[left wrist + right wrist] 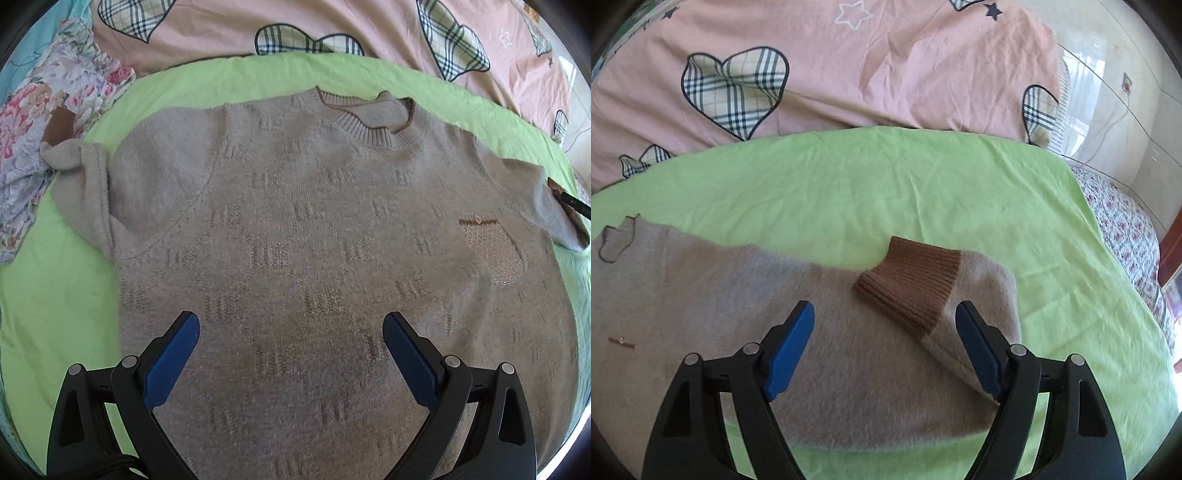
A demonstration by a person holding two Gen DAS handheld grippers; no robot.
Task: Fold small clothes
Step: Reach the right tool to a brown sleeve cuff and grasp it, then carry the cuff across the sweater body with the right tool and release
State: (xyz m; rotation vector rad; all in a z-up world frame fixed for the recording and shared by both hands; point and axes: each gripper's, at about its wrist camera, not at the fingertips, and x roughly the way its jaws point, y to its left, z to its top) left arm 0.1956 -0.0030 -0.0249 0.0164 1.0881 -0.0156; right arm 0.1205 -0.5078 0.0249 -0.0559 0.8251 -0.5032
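Your sweater lies face up and spread flat on the green sheet, one garment, taking up most of the left wrist view. Its collar points away from you toward the pink cover, so the body runs from near you to the far side, while the sleeves stretch the long axis left to right. One chest pocket sits on the right in that view, with a brown trim line and a small button above it.

You can count two sleeves. The left one is bunched near the sheet's edge, its brown cuff lying on the floral cloth. The right sleeve is folded back over the sweater (seen best from the right wrist), and its brown ribbed cuff rests on the grey knit, pointing toward the collar side.

Your left gripper hovers over the lower chest, fingers spread wide, holding nothing. Your right gripper hangs above the folded sleeve, also spread wide and empty, with the cuff showing between its blue pads.

Around the sheet: the pink cover with plaid hearts behind, the floral cloth at the left, a flowered bedspread at the right edge. Nothing lies on top of the sweater.
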